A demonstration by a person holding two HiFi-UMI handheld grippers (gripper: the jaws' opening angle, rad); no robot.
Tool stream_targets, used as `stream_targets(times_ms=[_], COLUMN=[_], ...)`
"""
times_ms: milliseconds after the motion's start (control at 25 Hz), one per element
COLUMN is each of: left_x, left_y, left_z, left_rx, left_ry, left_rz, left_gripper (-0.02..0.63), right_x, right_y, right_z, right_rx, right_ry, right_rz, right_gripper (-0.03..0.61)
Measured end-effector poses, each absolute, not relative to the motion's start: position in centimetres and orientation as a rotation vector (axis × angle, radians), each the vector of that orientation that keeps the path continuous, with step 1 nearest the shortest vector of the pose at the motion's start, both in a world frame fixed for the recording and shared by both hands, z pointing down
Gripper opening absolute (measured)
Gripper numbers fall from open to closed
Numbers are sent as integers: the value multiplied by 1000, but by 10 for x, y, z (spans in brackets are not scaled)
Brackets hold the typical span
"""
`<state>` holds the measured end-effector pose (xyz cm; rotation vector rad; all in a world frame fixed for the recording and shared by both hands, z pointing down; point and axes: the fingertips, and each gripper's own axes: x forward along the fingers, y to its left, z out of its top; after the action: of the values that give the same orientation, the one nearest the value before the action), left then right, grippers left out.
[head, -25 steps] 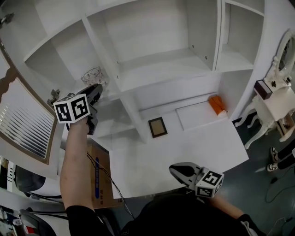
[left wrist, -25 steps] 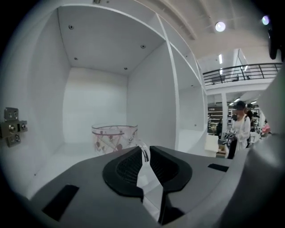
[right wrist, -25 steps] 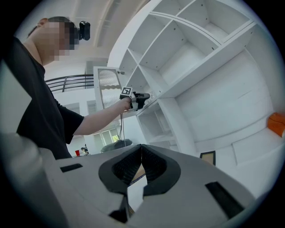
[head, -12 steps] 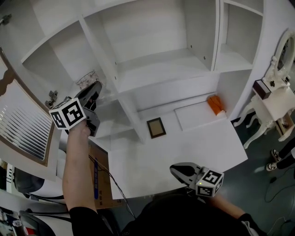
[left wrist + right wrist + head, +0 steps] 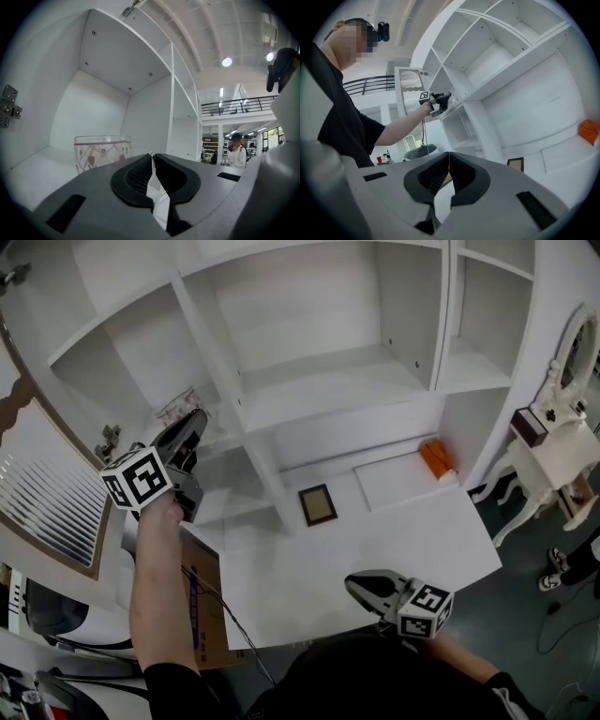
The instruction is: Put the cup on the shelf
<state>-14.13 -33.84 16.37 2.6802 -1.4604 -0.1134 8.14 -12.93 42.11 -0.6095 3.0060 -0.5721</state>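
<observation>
Left claw (image 5: 151,158) just closed, pressed together on nothing. Cup (image 5: 102,151) stands on shelf (image 5: 37,169) just beside it, so pull straight back from cup, no nudging.

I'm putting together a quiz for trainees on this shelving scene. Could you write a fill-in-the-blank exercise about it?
1. The clear glass cup with red flower print stands ___ on the white shelf.
2. The right gripper has its jaws ___, with nothing between them.
3. In the head view, the orange block lies to the ___ of the small brown picture frame.
4. In the head view, the cup's compartment is in the shelf unit's far ___ column.

Missing words: upright; shut; right; left.
</observation>
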Motion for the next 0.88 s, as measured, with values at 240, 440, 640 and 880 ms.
stream_targets(times_ms=[240,440,640,880], left_x=[-146,-151,-150,-151], left_y=[-339,-340,-335,-335], left_z=[164,177,194,199], left_rx=[2692,2670,2673,2664], left_ry=[-1448,-1512,-1577,-1669], left_rz=[-126,-45,61,143], left_gripper=[31,31,31,32], right_x=[78,75,73,68], right_y=[-130,-134,-138,-145], right_z=[424,425,427,426], right_rx=[-617,-622,-629,-622], right_ry=[3013,3015,3021,3028], right_rz=[-584,-587,-602,-586], right_gripper=[17,17,17,17])
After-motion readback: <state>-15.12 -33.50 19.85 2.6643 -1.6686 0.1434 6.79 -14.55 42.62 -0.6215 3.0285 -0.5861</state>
